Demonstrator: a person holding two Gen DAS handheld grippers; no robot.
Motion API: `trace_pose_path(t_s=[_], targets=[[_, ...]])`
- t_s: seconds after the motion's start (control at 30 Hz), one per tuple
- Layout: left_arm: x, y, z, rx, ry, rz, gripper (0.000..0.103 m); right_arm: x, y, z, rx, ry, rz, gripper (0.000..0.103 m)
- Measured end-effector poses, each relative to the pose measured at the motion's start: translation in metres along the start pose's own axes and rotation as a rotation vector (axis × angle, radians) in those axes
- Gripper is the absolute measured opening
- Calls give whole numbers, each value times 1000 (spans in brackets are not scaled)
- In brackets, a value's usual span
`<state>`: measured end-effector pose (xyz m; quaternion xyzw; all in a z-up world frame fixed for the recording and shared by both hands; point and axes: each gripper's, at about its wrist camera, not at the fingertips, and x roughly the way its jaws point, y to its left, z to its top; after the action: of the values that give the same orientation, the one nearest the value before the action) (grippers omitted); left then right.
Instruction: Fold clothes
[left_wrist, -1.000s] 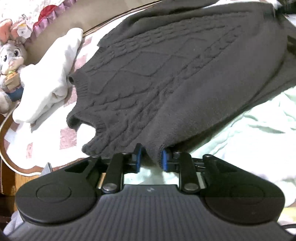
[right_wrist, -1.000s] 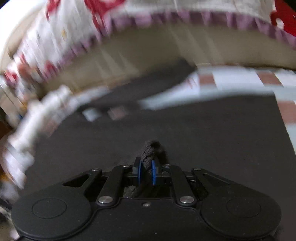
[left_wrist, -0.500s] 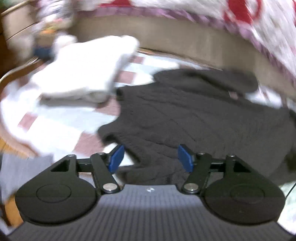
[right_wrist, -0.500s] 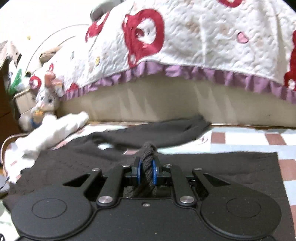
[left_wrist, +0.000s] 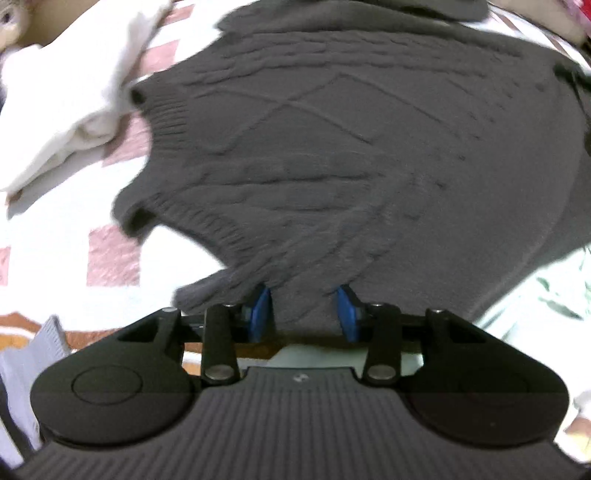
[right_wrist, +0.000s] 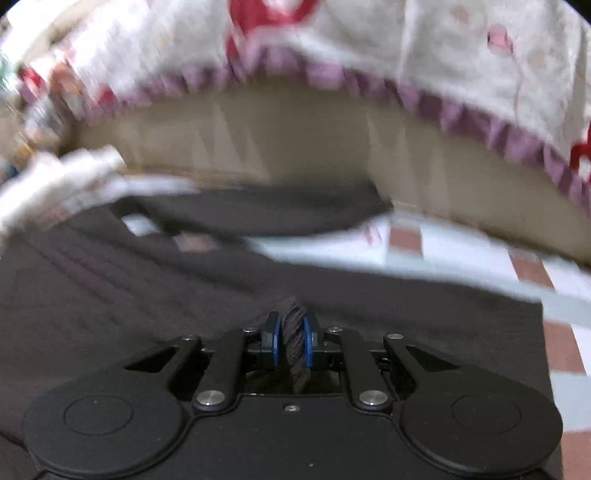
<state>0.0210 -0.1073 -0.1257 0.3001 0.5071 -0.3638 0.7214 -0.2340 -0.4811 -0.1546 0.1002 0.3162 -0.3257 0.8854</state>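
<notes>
Dark knit sweater (left_wrist: 351, 155): right gripper (right_wrist: 290, 343) clenches a bunched edge. Left gripper (left_wrist: 302, 314), jaws apart, straddles the shoulder; close fully before lifting, keeping fabric centred between pads.

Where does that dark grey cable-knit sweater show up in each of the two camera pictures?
Left wrist view: the dark grey cable-knit sweater fills the centre and top, its edge between the open left gripper.
Right wrist view: it spreads across the lower half, a fold pinched in the right gripper.
Shared landmark: the white folded garment, at the left in both.
</notes>
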Motion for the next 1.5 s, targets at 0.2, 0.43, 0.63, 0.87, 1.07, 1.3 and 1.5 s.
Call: trace_pose_path(t_s=[0.2,0.43,0.63,0.87,1.07,1.3,1.5], targets=[[-40,-3,-7,-30,-258,123,48,-21,-29,0,187,140,-72,19],[-64,7,38,-174,-442,30,60,-21,-14,39,424,456,418,30],[-39,27,86,-234,-444,10,61,-10,55,100,239,729,500,31],[-9,49,154,-234,-541,8,64,32,101,217,-110,637,278,39],[41,58,241,-207,-559,-103,72,69,113,267,-358,542,206,53],[110,5,326,58,-492,-229,72,95,62,241,-254,618,120,53],[167,-40,357,211,-407,-227,72,92,27,223,-157,638,89,53]])
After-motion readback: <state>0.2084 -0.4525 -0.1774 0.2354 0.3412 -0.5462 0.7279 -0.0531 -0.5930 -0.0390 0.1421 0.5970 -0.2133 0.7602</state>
